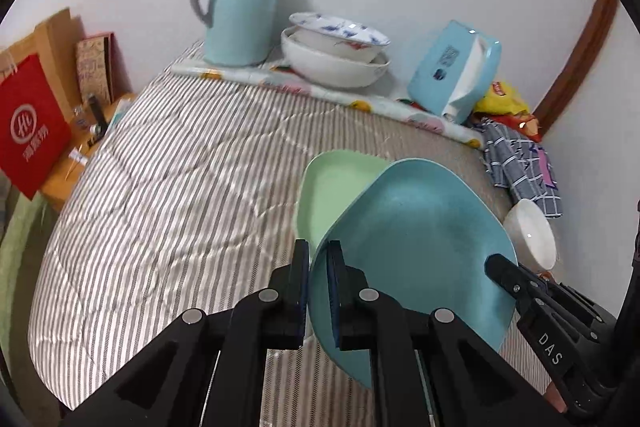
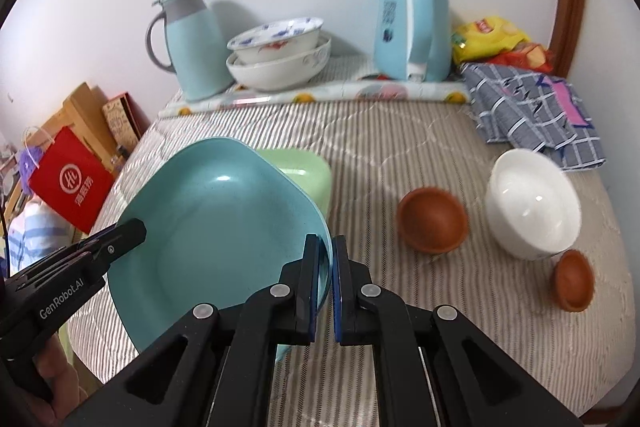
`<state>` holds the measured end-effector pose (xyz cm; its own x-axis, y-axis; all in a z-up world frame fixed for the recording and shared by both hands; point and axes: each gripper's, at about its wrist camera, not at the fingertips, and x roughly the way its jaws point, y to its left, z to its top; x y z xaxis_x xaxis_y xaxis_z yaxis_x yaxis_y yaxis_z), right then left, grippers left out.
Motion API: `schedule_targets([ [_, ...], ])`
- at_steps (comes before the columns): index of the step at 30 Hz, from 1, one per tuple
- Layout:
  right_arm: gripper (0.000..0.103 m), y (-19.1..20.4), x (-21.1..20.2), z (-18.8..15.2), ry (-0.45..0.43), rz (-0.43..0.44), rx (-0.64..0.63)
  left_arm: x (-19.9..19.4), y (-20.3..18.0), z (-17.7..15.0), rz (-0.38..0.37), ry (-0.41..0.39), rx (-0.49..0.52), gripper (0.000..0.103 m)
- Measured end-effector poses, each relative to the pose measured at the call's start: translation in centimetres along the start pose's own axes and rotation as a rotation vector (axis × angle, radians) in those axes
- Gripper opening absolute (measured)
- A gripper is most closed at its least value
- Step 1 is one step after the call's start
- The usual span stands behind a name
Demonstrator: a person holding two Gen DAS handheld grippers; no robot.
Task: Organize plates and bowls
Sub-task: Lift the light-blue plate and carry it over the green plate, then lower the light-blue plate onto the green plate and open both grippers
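Note:
A blue plate (image 1: pixel 420 239) is held tilted above the striped table, gripped from both sides. My left gripper (image 1: pixel 319 259) is shut on its left rim, and my right gripper (image 2: pixel 327 255) is shut on its right rim (image 2: pixel 216 227). Behind and under it lies a green plate (image 1: pixel 332 187), also in the right wrist view (image 2: pixel 308 175). A white bowl (image 2: pixel 532 207), a large brown bowl (image 2: pixel 432 225) and a small brown bowl (image 2: pixel 574 281) sit to the right. Stacked white bowls (image 1: pixel 336 51) stand at the back.
A blue thermos jug (image 1: pixel 240 7) and a blue tissue box (image 1: pixel 452 71) stand at the back on a patterned mat. A checked cloth (image 2: pixel 532 107) and yellow snack bag (image 2: pixel 488 35) lie at the back right. A red paper bag (image 1: pixel 30 127) stands left of the table.

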<state>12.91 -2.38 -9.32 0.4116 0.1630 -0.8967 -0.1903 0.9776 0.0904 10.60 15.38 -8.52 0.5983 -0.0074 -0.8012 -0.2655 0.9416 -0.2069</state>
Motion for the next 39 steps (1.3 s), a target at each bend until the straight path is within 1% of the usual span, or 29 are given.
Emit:
schedule_targets([
  [5,0.006,0.4,1.7,-0.6,0.043,0.013,-0.014,1.5,0.9,-0.7,0.013,0.036,-0.026,0.009],
  [10,0.006,0.3,2.9,-0.4,0.066,0.015,-0.027,2.7,1.3,-0.4,0.018,0.055,-0.041,0.009],
  [20,0.006,0.0,5.2,2.4,0.084,0.013,-0.05,4.9,0.9,1.9,0.022,0.071,-0.069,0.01],
  [26,0.006,-0.1,7.0,4.2,0.104,0.02,-0.075,6.5,0.9,3.2,0.04,0.084,-0.098,0.01],
  [33,0.006,-0.2,9.4,5.3,0.129,0.023,-0.104,8.6,1.3,3.3,0.059,0.111,-0.139,0.01],
  [39,0.006,-0.3,10.7,6.0,0.133,0.023,-0.124,9.3,1.3,3.3,0.068,0.12,-0.14,0.01],
])
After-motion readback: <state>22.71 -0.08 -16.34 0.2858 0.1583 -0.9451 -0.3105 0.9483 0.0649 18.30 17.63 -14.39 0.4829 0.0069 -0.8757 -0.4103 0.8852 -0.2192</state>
